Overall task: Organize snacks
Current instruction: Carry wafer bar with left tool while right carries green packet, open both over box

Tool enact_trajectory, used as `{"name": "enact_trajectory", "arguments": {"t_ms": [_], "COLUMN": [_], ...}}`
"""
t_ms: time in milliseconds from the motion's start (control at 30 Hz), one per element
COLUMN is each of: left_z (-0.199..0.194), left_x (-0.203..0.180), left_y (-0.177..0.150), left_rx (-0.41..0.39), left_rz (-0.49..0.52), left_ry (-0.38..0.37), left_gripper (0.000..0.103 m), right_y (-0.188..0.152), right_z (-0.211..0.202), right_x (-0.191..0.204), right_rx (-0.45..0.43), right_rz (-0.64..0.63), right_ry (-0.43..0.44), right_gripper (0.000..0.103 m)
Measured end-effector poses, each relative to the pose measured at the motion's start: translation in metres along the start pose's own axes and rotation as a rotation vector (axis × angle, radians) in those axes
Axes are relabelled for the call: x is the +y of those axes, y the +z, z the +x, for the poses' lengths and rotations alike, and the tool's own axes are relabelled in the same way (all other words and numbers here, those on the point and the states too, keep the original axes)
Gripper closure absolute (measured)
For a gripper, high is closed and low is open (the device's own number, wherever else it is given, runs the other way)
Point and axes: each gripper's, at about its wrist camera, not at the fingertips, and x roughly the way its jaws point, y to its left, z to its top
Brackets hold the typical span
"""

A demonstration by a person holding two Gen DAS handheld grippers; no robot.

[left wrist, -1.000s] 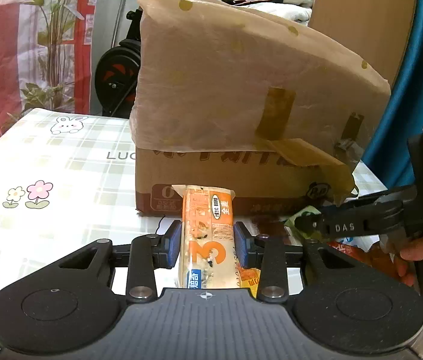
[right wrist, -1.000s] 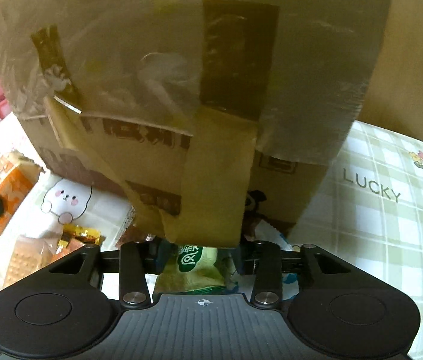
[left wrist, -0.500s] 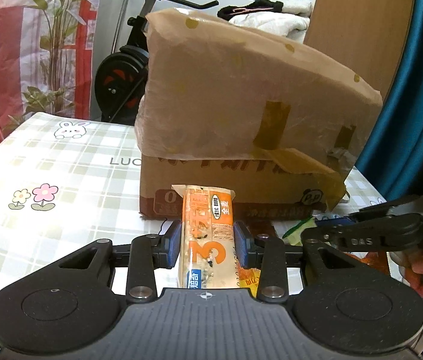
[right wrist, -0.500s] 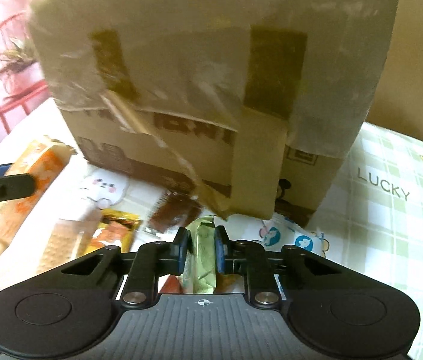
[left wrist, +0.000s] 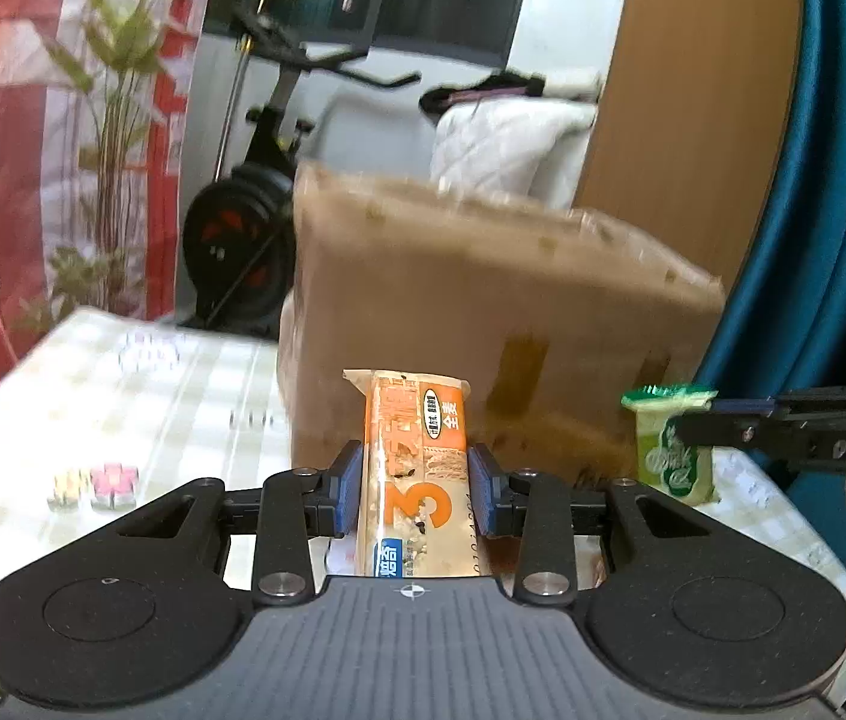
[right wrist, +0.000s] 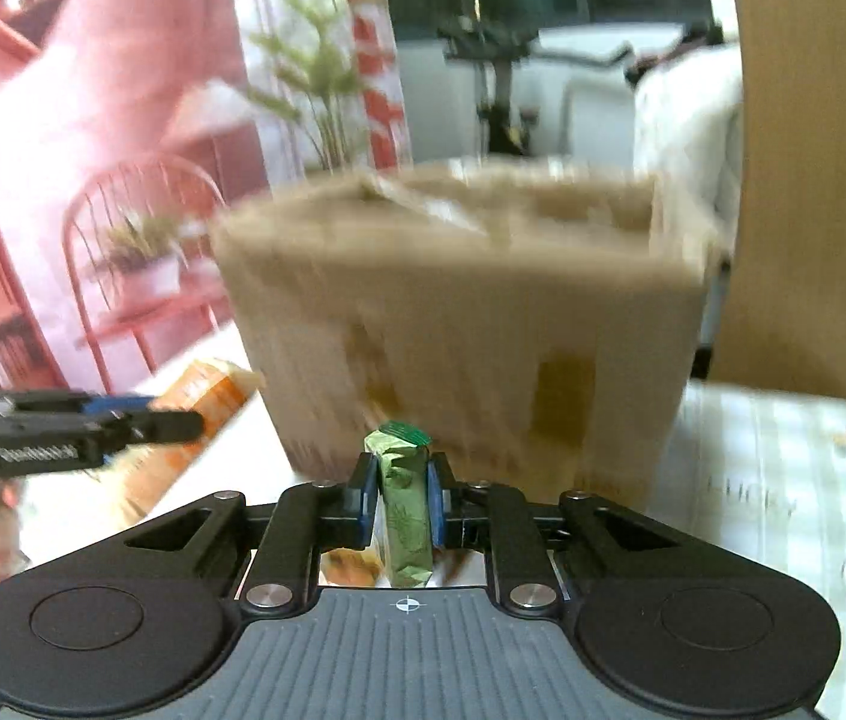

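The left hand-held gripper [left wrist: 413, 474] squeezes an orange snack pack [left wrist: 414, 468], held up in front of the big brown box [left wrist: 483, 300] on the worktop [left wrist: 123, 396]; the right hand-held gripper [right wrist: 402, 492] has just closed tight on a green snack pack [right wrist: 404, 510], held up before the box too.

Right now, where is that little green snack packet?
The green packet is pinched in the right gripper, lifted off the table in front of the cardboard box; the left view shows it right of the orange packet.
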Motion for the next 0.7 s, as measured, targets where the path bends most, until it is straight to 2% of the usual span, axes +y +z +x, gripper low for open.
{"name": "enact_trajectory", "arguments": {"t_ms": [167,333,400,500,700], "left_z": [-0.009,-0.006,0.003,0.03,0.083], "left_x": [-0.01,-0.026,-0.032,-0.037,-0.038], "left_y": [0.034,0.086,0.106,0.127,0.135], "left_rx": [-0.084,-0.171,-0.19,-0.177,-0.114], "left_rz": [0.023,0.075,0.096,0.105,0.11], "left_ry": [-0.02,-0.031,-0.031,-0.006,0.046], "left_gripper": [0.064,0.064,0.064,0.064,0.064], "right_y": [0.044,0.091,0.104,0.116,0.105], "right_z": [-0.025,-0.027,-0.017,0.011,0.061], "right_x": [-0.006,-0.024,-0.034,-0.05,-0.068], "right_rx": [-0.141,-0.225,-0.232,-0.207,-0.145], "right_rz": [-0.001,-0.016,-0.013,0.011,0.078], "right_ry": [0.005,-0.066,-0.107,-0.169,-0.224], "right_gripper": [0.087,0.087,0.087,0.087,0.087]}}
